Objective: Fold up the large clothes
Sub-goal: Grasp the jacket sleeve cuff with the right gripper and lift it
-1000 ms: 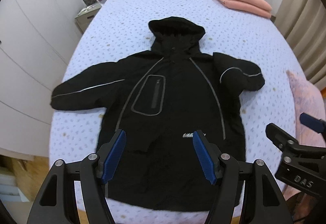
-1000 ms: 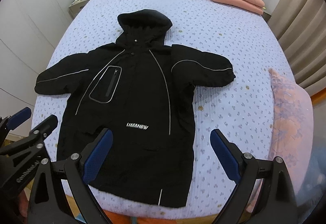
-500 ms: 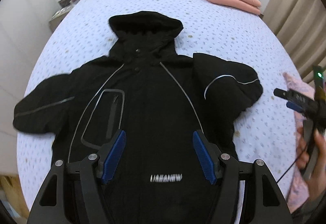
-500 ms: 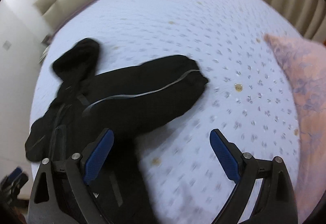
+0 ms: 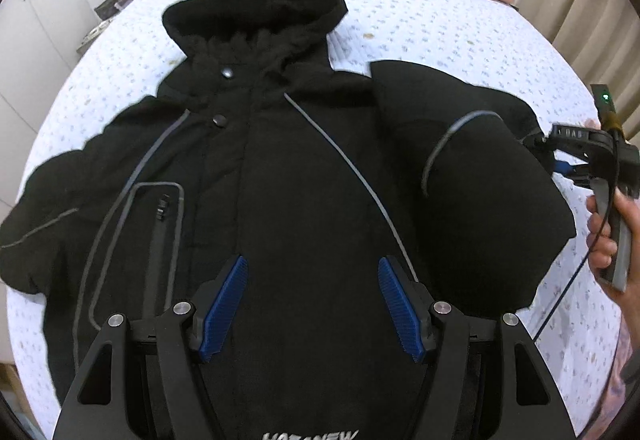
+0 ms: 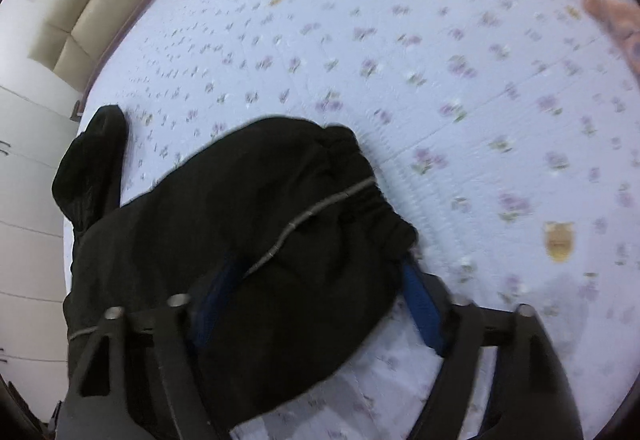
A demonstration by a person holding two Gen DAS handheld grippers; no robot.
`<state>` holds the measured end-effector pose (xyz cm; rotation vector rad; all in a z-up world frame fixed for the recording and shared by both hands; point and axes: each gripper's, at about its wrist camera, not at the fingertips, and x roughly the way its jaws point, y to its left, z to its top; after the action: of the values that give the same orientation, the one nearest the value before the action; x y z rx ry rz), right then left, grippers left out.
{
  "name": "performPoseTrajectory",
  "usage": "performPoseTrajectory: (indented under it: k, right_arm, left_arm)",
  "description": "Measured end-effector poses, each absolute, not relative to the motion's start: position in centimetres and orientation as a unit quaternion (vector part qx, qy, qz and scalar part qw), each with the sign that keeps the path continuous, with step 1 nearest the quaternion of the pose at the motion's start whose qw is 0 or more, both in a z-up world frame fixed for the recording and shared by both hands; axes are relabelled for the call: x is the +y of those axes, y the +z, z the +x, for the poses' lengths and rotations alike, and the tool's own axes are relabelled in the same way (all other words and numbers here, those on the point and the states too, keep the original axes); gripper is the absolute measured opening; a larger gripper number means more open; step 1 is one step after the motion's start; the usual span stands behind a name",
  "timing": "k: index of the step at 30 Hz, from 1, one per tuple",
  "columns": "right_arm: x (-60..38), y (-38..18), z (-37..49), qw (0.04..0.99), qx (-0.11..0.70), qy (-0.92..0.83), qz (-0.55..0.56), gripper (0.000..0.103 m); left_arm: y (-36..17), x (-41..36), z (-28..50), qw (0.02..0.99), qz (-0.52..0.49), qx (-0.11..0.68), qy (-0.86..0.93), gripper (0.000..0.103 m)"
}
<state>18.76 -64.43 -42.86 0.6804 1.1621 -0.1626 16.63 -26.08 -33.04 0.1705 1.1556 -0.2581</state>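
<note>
Since a second ago the right gripper (image 6: 316,304) has swung from over the jacket (image 5: 280,199), spread on the bed (image 5: 440,23), to its sleeve (image 6: 280,232) at lower centre, jaws closing around the cuff, while the left gripper (image 5: 312,304) hangs spread, holding nothing, so folding is starting.

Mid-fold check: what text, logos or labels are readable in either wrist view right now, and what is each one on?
"DAB": that is how the raised letters, seen upside down, read on the right gripper.
White lettering on the chest of the black jacket: cut off by the bottom edge of the left wrist view, only the letter tops show, not readable.
Right wrist view: blurred, no text to read.
</note>
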Motion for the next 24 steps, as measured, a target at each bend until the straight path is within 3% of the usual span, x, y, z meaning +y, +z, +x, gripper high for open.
performPoseTrajectory:
  k: [4,11,21,24]
  right_arm:
    - [-63.8,-40.4,16.6,0.794,0.518,-0.072,0.31,0.024]
    - [-68.0,-30.9,7.8,0.83,0.464,-0.272,0.15,0.023]
    - [-77.0,-42.1,4.1,0.747,0.537,-0.319,0.226,0.026]
    - [-76.6,-42.6,4.3,0.752,0.538,-0.318,0.209,0.028]
  left_arm:
    - [-33.8,-27.9,17.3,0.821,0.085,0.547,-0.141,0.07]
    - [-34.1,-32.8,18.7,0.815,0.099,0.54,-0.186,0.07]
    - [-39.2,-37.4,19.3,0.796,0.136,0.56,-0.183,0.07]
    - [-39.2,-37.6,19.1,0.796,0.136,0.561,-0.183,0.07]
